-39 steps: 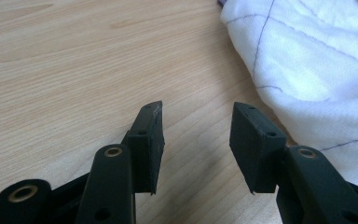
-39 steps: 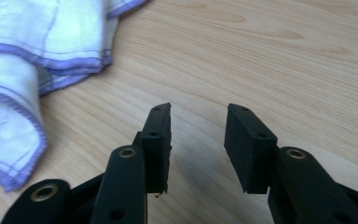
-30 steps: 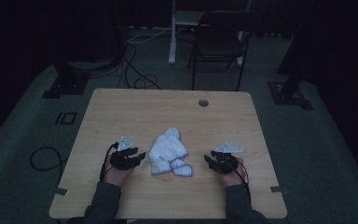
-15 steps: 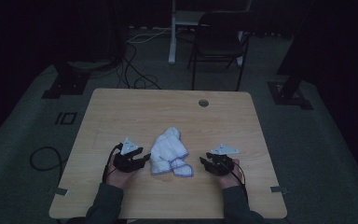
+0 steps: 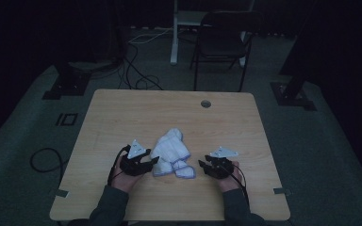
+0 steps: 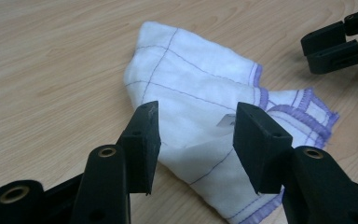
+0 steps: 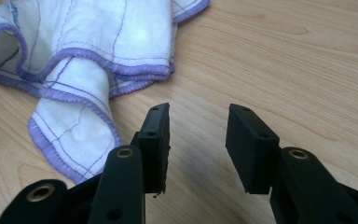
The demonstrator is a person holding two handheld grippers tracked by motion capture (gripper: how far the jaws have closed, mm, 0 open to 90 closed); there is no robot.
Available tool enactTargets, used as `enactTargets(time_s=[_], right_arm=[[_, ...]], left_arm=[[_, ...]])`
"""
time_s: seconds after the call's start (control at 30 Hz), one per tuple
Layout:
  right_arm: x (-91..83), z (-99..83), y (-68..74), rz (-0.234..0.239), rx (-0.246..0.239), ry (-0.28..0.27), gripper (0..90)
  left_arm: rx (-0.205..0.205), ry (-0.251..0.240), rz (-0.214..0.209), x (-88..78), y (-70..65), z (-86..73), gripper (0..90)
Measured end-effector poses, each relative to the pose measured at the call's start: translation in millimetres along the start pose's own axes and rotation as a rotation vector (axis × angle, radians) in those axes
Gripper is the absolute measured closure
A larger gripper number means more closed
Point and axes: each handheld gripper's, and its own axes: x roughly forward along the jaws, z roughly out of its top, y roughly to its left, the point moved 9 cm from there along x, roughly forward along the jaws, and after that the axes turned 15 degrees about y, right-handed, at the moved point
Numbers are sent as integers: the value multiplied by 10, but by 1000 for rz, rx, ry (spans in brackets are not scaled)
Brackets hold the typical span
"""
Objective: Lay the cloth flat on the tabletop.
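High view looks down over the table [image 5: 122,113]; both gripper views closely share the cloth [image 6: 200,93].

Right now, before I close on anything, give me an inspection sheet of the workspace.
Surface: wooden table, round hole near the far edge.
Job's things: crumpled white cloth with purple hem, lying mid-table.
Clutter: nothing seen.
Grippers: left gripper open, jaws just been opening, over the cloth without pinching it; right gripper open above bare wood beside the cloth.
Cables: loops on the floor.
Surroundings: dark room, chair beyond the table.
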Motion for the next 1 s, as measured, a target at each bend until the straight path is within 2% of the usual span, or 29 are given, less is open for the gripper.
enactTargets(time_s=[0.47,0.53,0.67,0.7,0.8,0.83,1.0], right_arm=[[20,17,115,19,-27,-2,598],[24,17,129,19,-30,0,598],[28,17,143,21,-32,2,597],[28,17,144,22,-32,2,596],[27,20,150,25,-32,0,595],[25,21,152,25,-32,0,594],[29,23,159,28,-36,0,592]], left_arm=[[74,-2,-42,7,-303,87,489],[106,-5,-70,26,-412,94,483],[138,-1,-77,61,-515,98,461],[158,3,-82,90,-582,99,457],[177,9,-81,118,-635,98,450],[202,18,-75,150,-690,95,450],[236,41,-10,208,-695,95,448]])
